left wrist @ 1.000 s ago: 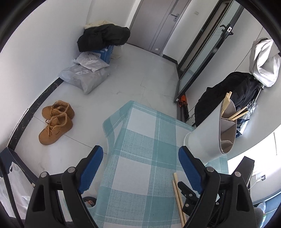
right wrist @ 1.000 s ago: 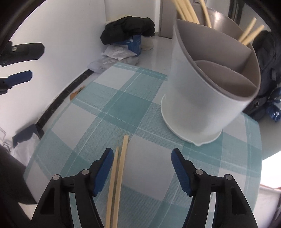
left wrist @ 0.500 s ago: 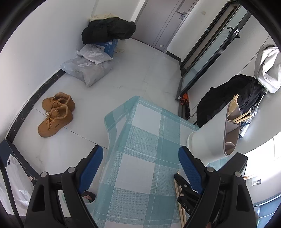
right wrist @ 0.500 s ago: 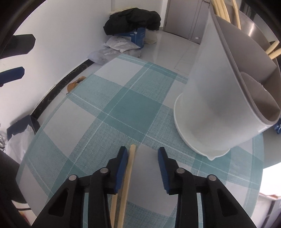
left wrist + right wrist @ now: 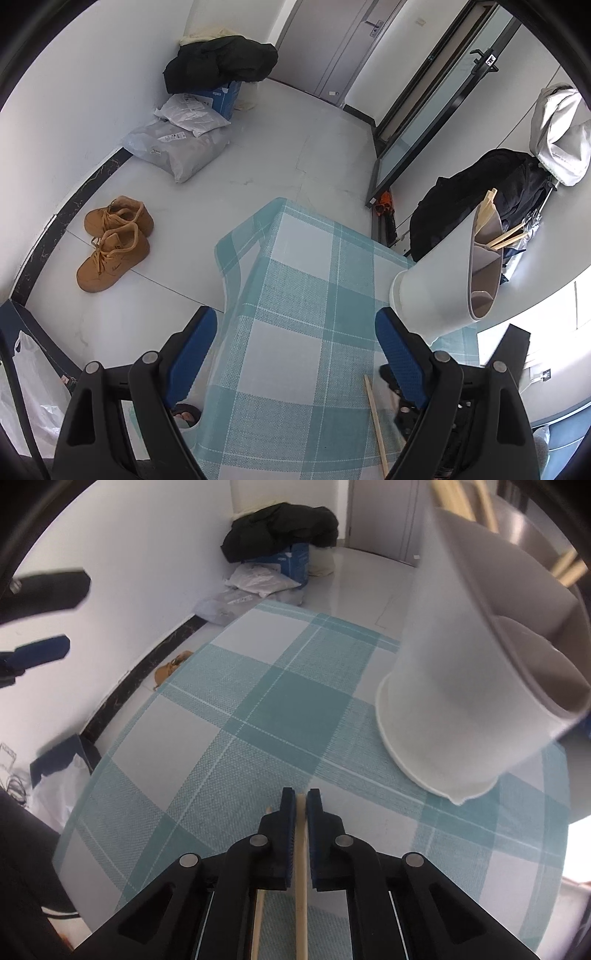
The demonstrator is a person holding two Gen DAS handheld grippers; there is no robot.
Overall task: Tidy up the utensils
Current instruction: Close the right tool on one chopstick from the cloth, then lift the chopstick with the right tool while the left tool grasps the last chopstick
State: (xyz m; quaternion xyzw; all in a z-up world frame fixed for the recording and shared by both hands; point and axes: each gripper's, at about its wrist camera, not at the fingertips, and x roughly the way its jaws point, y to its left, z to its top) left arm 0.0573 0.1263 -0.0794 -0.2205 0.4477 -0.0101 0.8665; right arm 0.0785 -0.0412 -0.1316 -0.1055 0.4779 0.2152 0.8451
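Right tongs (image 5: pixel 301 805) have just been closing and now clamp one wooden chopstick (image 5: pixel 301 871) between the blue pads, low over the desk (image 5: pixel 258 716). A second chopstick (image 5: pixel 257 923) lies just left of it on the checked teal cloth, its tip poking out beside the left pad. Only the right wrist view shows this grip; in the left wrist view a single chopstick (image 5: pixel 375 413) is visible on the cloth, and the right tongs are a dark shape mostly hidden behind the left tool's right finger.

Left tongs (image 5: pixel 295 354) gape wide, nothing between the pads, hanging over the near left edge of the desk. In the right view they show only as a blurred dark shape at far left.

Further back on the right stands the white utensil holder (image 5: pixel 454 686), upright on the cloth, grey inner dividers, more chopsticks (image 5: pixel 461 498) sticking out of its rear compartment. It is apart from the gripped chopstick.

Left view only, beyond the desk: tan shoes (image 5: pixel 112 247) on the floor, grey parcel bags (image 5: pixel 177 147), a black backpack (image 5: pixel 476 199), a door (image 5: pixel 343 40) at the back. A black coat pile (image 5: pixel 221 62) by the wall shows in both views.

Versus a second ago: right pads stood wide apart over both chopsticks, now pinched on one. Left tongs unchanged.
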